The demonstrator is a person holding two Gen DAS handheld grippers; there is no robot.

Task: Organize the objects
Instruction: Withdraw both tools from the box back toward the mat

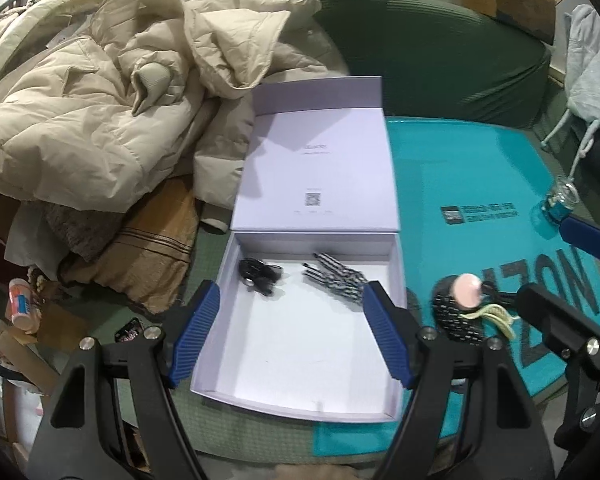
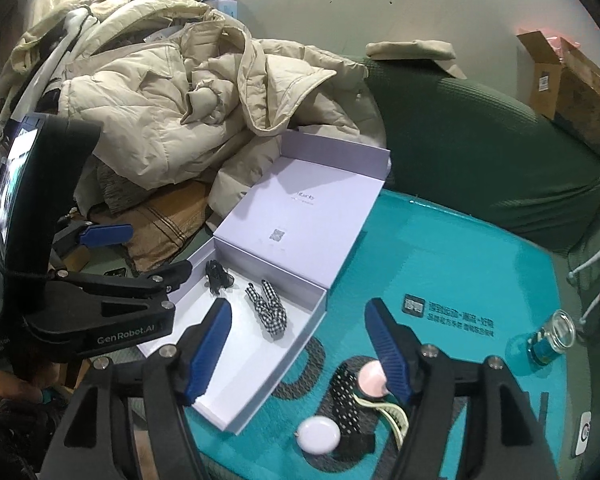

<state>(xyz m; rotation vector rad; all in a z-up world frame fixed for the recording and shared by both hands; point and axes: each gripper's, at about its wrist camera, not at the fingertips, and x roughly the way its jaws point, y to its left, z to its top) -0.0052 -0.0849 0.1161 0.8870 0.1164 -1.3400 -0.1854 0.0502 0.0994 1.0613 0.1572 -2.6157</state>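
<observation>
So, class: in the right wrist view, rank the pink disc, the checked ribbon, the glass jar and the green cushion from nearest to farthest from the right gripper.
1. Pink disc, beside the right gripper's right finger.
2. Checked ribbon, left, in the box.
3. Glass jar, far right on the teal mat.
4. Green cushion, behind.

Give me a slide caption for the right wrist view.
Open right gripper above small accessories beside the open lavender box.
</observation>
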